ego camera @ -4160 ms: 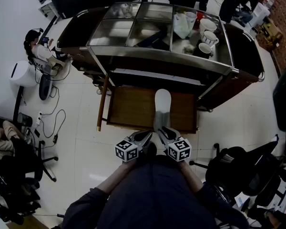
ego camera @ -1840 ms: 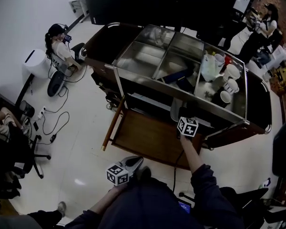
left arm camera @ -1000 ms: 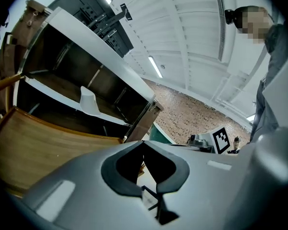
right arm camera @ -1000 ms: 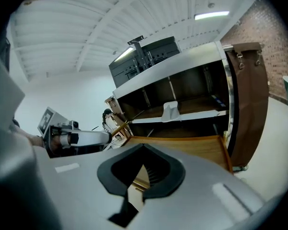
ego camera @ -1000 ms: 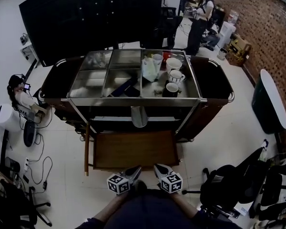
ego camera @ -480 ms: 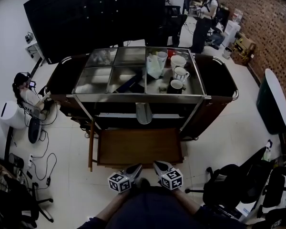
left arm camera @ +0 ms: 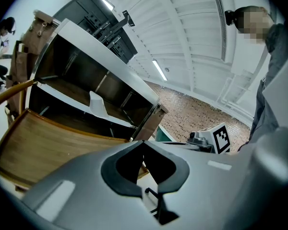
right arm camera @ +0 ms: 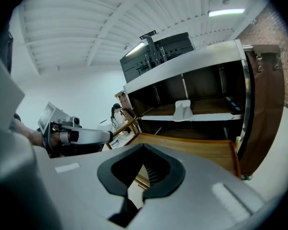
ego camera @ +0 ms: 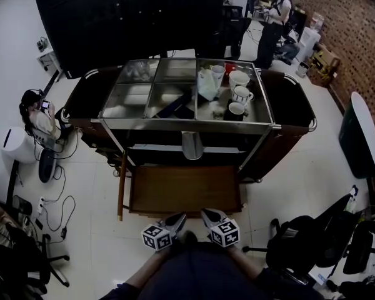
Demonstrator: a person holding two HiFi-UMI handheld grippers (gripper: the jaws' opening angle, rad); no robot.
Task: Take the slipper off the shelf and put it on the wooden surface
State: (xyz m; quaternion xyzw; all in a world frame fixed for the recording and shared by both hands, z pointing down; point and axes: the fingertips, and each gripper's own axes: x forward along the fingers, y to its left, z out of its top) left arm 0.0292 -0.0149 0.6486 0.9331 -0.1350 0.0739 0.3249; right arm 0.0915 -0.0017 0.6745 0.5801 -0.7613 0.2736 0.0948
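A pale grey slipper (ego camera: 192, 145) lies on the shelf under the cart's steel top (ego camera: 128, 95), its toe sticking out past the shelf's front edge. The wooden surface (ego camera: 184, 189) pulled out below it is bare. My left gripper (ego camera: 177, 218) and right gripper (ego camera: 206, 215) are shut and hold nothing, side by side near my body, just short of the wood's near edge. The left gripper view shows the slipper (left arm camera: 97, 104) beyond the wood (left arm camera: 43, 143). The right gripper view shows the slipper (right arm camera: 183, 110) on its shelf above the wood (right arm camera: 192, 150).
White cups (ego camera: 240, 95) and a clear pitcher (ego camera: 207, 83) stand on the steel top's right part. One person sits on the floor at the left (ego camera: 34, 114) and another stands at the back (ego camera: 276, 11). Office chairs (ego camera: 306, 242) crowd the right.
The slipper lay on the wooden surface, then my right gripper reached to the shelf, where it now rests. Both grippers came back near my body. Over the last second only the view shifted.
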